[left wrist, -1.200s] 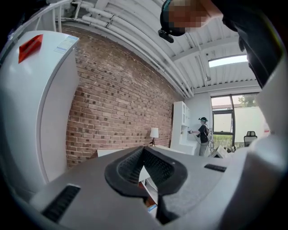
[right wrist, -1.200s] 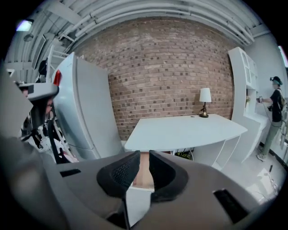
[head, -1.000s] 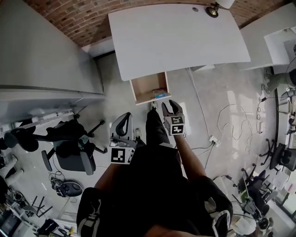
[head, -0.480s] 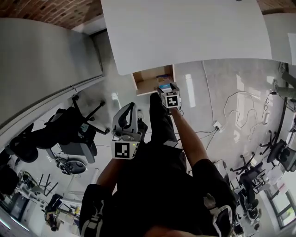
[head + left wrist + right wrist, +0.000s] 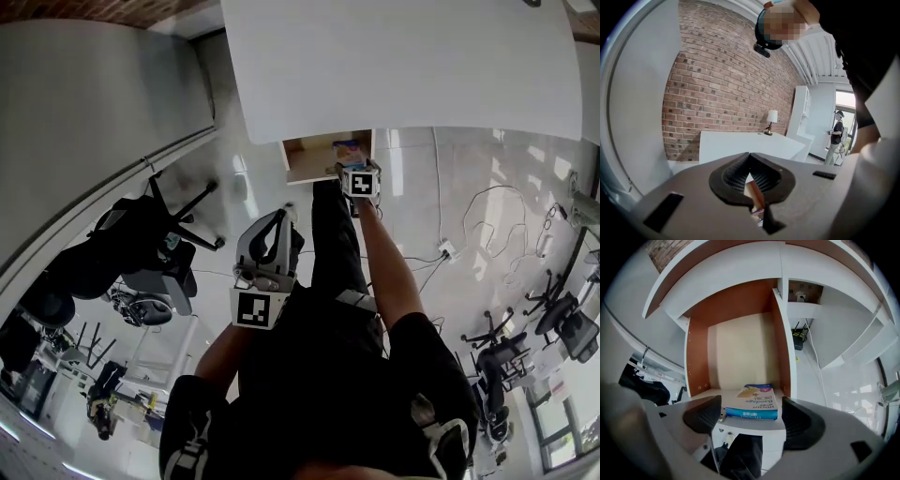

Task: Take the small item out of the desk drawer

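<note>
A drawer (image 5: 314, 159) hangs open under the white desk (image 5: 394, 66). A small blue bandage box (image 5: 348, 150) (image 5: 752, 401) lies flat at its front right, with a small metal bit beside it. My right gripper (image 5: 356, 167) (image 5: 752, 417) points steeply down just above the box. Its jaws have just been opening and stand wide, the pads apart from the box, which shows between them. My left gripper (image 5: 270, 242) (image 5: 750, 174) is held lower and to the left, short of the drawer. Its jaws are shut with nothing in them.
Black office chairs (image 5: 150, 262) stand on the floor at the left, and cables with a power strip (image 5: 448, 249) lie at the right. The drawer's brown side walls (image 5: 783, 338) flank the box. A lamp (image 5: 771, 118) stands on the desk; a person (image 5: 836, 136) stands far right.
My right gripper has come forward and down from in front of the drawer to just over the box, and its jaws have spread. The left gripper has shifted a little and stays shut.
</note>
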Demonstrator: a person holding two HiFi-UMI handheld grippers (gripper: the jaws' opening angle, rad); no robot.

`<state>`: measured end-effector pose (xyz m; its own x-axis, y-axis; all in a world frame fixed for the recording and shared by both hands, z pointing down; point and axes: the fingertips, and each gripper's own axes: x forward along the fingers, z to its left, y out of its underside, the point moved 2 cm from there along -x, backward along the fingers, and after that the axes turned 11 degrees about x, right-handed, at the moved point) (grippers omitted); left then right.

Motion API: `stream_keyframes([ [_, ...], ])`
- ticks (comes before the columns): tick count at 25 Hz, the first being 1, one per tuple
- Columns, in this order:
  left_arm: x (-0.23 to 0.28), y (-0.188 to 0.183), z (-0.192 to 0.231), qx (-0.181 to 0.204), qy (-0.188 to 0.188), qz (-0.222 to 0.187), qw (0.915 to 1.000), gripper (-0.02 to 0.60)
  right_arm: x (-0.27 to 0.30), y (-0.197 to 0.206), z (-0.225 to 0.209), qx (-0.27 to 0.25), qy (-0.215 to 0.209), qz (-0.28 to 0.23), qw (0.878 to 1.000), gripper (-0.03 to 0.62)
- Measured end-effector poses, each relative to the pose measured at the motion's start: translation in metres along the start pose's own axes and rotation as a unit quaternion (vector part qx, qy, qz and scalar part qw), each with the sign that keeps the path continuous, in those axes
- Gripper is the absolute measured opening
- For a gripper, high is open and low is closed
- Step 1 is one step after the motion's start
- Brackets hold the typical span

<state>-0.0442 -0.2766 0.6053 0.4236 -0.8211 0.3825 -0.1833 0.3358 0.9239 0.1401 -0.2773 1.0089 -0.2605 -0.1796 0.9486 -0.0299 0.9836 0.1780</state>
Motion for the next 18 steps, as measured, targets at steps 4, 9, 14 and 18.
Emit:
stream_keyframes([
  [4,0.0,0.009,0.006,0.0,0.001,0.013,0.9999,0.008,0.012,-0.002,0.01,-0.01,-0.018,0.008,1.0,0.385],
  [9,-0.002,0.013,0.01,-0.007,-0.008,0.016,0.9998,0.008,0.023,0.015,-0.003,-0.033,0.029,0.057,0.997,0.385],
  [14,-0.006,0.019,0.009,-0.007,-0.009,0.019,0.9998,0.008,0.023,0.027,0.001,-0.002,0.027,0.118,0.993,0.385],
  [18,-0.013,0.017,0.009,-0.007,-0.014,0.016,0.9997,0.008,0.026,0.006,0.003,-0.023,0.021,0.063,0.998,0.383],
])
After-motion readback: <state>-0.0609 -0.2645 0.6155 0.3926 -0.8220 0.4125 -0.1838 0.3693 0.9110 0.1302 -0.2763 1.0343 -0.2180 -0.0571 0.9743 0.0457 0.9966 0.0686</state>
